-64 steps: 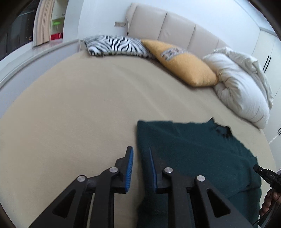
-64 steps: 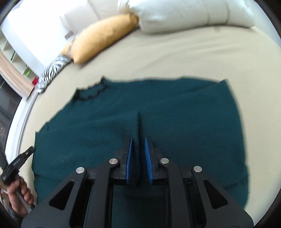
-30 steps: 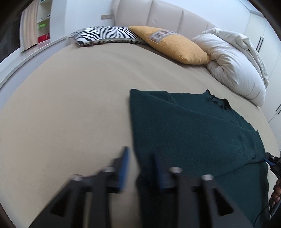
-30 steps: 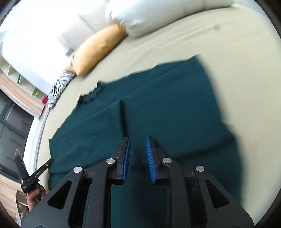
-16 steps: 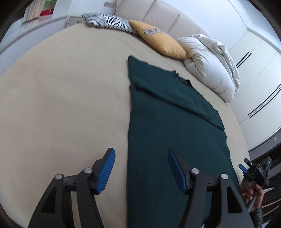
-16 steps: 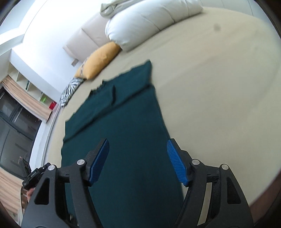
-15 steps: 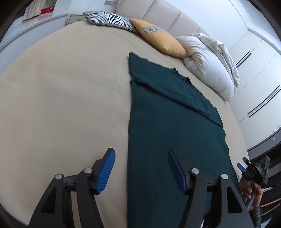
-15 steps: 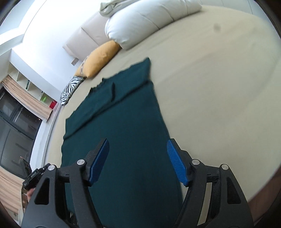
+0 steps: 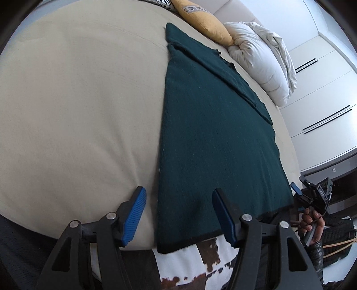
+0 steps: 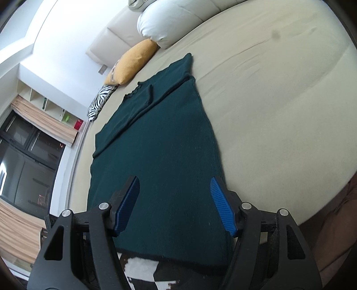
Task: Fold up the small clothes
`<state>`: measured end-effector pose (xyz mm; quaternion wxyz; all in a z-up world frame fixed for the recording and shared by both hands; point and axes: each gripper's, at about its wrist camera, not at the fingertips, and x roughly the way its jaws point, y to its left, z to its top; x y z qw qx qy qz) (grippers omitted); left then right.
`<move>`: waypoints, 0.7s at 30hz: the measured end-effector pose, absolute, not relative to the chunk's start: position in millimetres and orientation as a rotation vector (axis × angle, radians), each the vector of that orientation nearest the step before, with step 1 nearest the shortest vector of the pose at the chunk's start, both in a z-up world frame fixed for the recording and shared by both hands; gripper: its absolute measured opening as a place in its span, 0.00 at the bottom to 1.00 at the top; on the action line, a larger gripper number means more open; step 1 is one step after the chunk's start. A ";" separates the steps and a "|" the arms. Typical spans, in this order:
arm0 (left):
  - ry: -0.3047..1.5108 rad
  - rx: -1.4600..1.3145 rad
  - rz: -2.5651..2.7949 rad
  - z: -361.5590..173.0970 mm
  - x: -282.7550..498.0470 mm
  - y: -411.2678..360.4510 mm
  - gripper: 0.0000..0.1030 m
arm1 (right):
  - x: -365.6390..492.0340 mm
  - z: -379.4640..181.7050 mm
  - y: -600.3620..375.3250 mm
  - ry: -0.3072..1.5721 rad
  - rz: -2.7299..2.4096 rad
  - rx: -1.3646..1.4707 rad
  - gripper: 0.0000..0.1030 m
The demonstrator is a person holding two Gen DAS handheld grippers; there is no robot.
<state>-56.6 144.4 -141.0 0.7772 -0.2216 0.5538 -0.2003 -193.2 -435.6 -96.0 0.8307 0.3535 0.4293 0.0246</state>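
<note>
A dark green sweater [image 9: 212, 125] lies flat on the beige bed [image 9: 78, 100], sleeves folded in, neck towards the pillows. Its hem hangs at the bed's near edge. My left gripper [image 9: 178, 191] hovers over the hem's left corner; its jaws stand wide apart and are closing, with the sweater's edge below the gap and the pads clear of it. In the right wrist view the sweater [image 10: 156, 142] runs away from my right gripper [image 10: 174, 179], which hangs over the hem's right side. Its jaws are wide and closing, cloth below, nothing pinched. The right gripper [image 9: 312, 191] also shows in the left wrist view.
A yellow pillow [image 9: 200, 20], a white duvet [image 9: 263, 58] and a zebra pillow [image 10: 100, 100] lie at the bed's head. White wardrobe doors [image 9: 323, 100] stand to the right. A cowhide rug [image 9: 200, 263] covers the floor below the bed's edge. Dark windows [image 10: 22, 156] are on the left.
Both grippers let go of the folded cloth, drew back from the sweater's upper part to its hem at the bed's edge, and their jaws went from nearly shut to wide.
</note>
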 end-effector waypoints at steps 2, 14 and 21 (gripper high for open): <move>1.210 -0.505 -0.438 -143.2 -58.7 148.6 0.58 | -201.3 -96.3 -438.2 0.921 0.044 0.748 0.59; 1.275 -0.541 -0.432 -147.6 -67.1 151.3 0.26 | -234.8 -101.2 -454.0 0.965 0.019 0.763 0.57; 1.276 -0.530 -0.428 -145.9 -67.0 147.0 0.08 | -241.7 -98.3 -455.5 1.007 0.006 0.742 0.57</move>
